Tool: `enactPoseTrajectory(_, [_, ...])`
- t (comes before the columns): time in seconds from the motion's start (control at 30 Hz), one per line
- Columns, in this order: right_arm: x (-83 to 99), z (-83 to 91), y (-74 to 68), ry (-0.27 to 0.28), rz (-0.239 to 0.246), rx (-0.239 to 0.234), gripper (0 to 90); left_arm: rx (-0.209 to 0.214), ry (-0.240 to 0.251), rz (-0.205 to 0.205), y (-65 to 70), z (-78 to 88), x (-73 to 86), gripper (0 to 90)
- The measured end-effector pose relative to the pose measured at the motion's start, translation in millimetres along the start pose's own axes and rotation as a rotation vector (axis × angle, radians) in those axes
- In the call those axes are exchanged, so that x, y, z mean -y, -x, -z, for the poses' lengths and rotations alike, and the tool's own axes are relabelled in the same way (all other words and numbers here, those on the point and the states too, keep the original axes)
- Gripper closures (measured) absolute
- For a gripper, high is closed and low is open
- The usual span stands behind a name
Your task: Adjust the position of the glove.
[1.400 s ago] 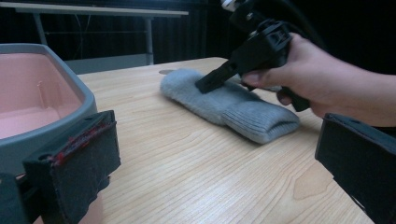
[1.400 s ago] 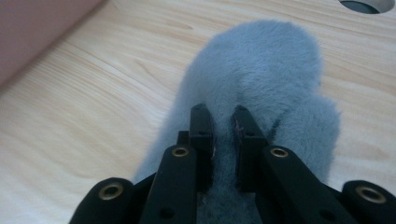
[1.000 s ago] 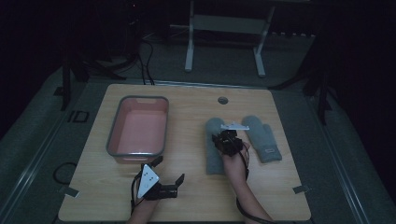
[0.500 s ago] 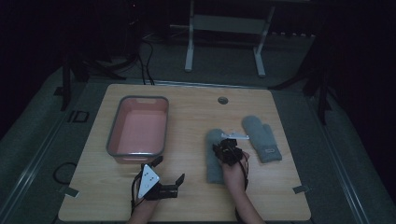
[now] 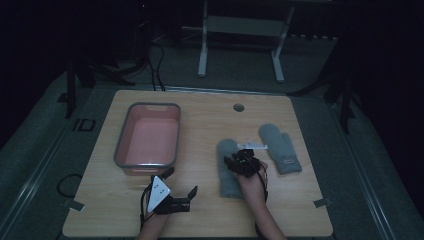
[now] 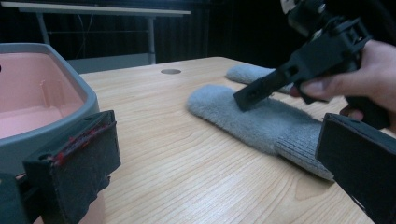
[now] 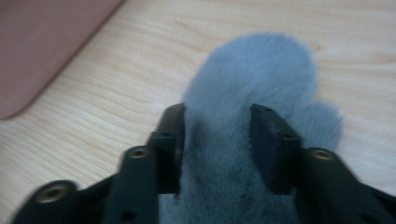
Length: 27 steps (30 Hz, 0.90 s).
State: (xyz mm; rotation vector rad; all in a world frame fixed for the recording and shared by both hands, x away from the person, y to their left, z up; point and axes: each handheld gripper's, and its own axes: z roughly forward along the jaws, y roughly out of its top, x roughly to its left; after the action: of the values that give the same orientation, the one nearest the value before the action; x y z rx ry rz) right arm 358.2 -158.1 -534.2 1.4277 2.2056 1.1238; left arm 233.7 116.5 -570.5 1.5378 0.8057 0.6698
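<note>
- A wooden counter point(image 5: 205, 125) is sitting in a dim room, carrying a pink tub point(image 5: 148, 138) at about 10 o'clock from its middle.
- Two grey mittens are lying at 3 to 4 o'clock: the near mitten point(image 5: 229, 170) flat with its cuff toward the person, the far mitten point(image 5: 280, 147) just beside it at 2 o'clock.
- The right tongs point(image 5: 239, 161) are hovering low over the near mitten, jaws parted and straddling its fluffy fingertip end point(image 7: 243, 93); whether the pads are touching the fleece cannot be told.
- The right hand point(image 5: 252, 184) is gripping the tool from 6 o'clock.
- The left tongs point(image 5: 181, 184) are resting near the counter's front edge, at 5 o'clock from the tub, jaws spread wide and holding nothing.
- In the left gripper view, the tub's grey rim point(image 6: 56, 84) is sitting just beside the left jaw.
</note>
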Motion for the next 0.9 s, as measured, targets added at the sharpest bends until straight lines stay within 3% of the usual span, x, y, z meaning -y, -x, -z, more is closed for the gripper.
enactPoseTrajectory(0.17, [-12.2, 23.0, 10.4, 0.068, 0.029, -0.044, 41.9, 0.002, -0.001, 0.001, 0.0, 0.2, 0.0, 0.1])
enactPoseTrajectory(0.3, [-20.6, 42.1, 25.1, 0.122, 0.058, -0.013, 41.9, 0.002, 0.0, 0.003, -0.1, 0.2, 0.0, 0.1])
enactPoseTrajectory(0.5, [-31.7, 68.3, 61.5, 0.169, 0.127, 0.058, 41.7, 0.002, 0.0, 0.002, 0.0, 0.3, 0.0, 0.1])
enactPoseTrajectory(0.7, [-36.8, 77.1, 108.7, 0.137, 0.139, 0.12, 45.9, 0.001, -0.001, 0.002, 0.0, 0.1, 0.0, 0.1])
enactPoseTrajectory(0.9, [-31.7, 67.8, 146.8, 0.08, 0.147, 0.161, 48.6, 0.001, -0.001, 0.006, -0.1, 0.0, 0.0, 0.1])
